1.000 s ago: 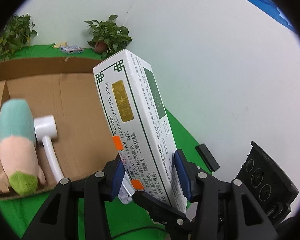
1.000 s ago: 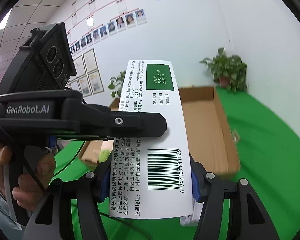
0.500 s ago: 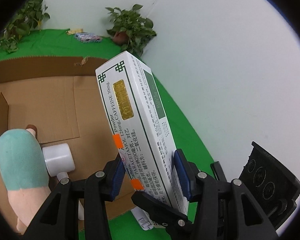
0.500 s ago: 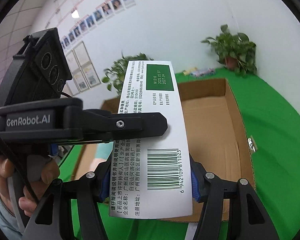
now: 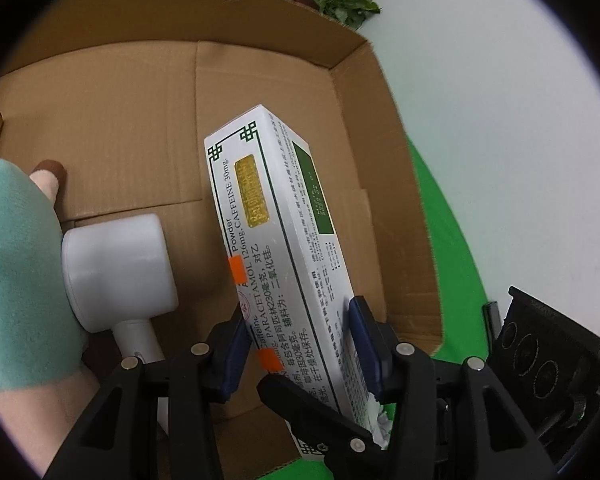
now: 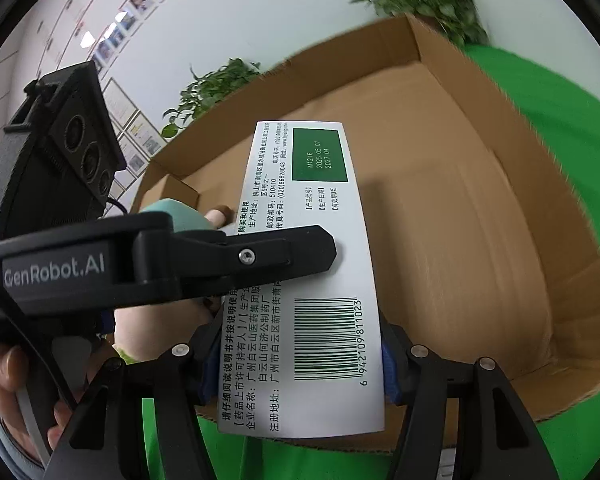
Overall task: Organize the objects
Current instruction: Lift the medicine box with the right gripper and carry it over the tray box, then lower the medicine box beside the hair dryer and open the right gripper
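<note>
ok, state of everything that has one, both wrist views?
medicine box: held aloft over the carton by both grippers, tilted
left gripper: fingers shut on the box's wide faces
right gripper: fingers shut on the box's narrow edges
cardboard carton: open, flaps up
white hair dryer: lying in the carton
plush toy: lying in the carton beside the dryer
</note>
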The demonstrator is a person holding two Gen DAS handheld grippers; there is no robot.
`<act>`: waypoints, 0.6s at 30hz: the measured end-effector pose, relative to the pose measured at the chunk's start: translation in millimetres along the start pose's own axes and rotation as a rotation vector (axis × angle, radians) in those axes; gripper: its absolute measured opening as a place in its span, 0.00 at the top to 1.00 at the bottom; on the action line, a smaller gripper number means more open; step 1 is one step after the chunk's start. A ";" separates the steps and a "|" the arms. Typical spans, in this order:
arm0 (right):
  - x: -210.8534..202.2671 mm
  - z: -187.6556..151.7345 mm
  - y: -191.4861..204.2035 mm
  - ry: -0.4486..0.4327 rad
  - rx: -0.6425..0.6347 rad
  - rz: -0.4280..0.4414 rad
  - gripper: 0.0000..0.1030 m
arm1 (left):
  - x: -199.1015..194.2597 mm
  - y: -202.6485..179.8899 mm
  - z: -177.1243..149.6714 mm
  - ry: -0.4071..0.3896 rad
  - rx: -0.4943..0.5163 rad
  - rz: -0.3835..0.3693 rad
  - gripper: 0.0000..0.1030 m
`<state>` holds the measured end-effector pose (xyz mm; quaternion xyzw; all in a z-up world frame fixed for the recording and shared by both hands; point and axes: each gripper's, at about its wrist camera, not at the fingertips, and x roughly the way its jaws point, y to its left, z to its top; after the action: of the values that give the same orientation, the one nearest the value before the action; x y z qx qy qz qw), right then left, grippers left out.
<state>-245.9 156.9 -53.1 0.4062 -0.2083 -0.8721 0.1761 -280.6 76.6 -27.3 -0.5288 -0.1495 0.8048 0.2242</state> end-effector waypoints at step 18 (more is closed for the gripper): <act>22.8 -16.2 19.0 0.048 -0.106 -0.182 0.44 | -56.0 35.9 -24.2 -0.093 -0.015 0.082 0.56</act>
<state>-244.5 126.3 -67.4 0.4342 -0.1199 -0.8844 0.1222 -246.6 16.9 -10.1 -0.4983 -0.1437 0.8359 0.1799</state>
